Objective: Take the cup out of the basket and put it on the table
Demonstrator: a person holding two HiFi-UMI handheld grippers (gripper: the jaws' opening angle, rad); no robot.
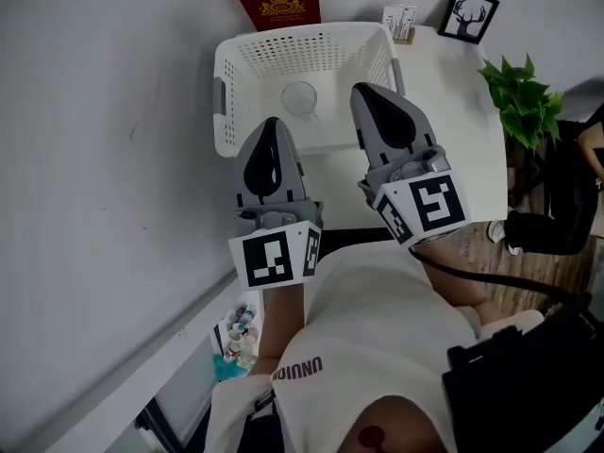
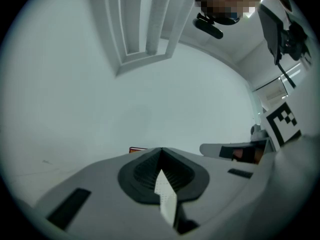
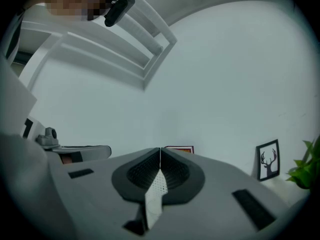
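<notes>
My left gripper [image 1: 272,125] pressed together and empty, my right gripper [image 1: 366,92] likewise, both at near side of basket [image 1: 245,55], clear cup [image 1: 299,97] inside, basket on table [image 1: 453,83]

The basket [image 1: 247,64] is perforated matt plastic, the cup [image 1: 299,97] clear and glossy.

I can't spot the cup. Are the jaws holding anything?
Nothing. Left gripper and right gripper jaws are shut, empty; the cup sits in the basket.
</notes>
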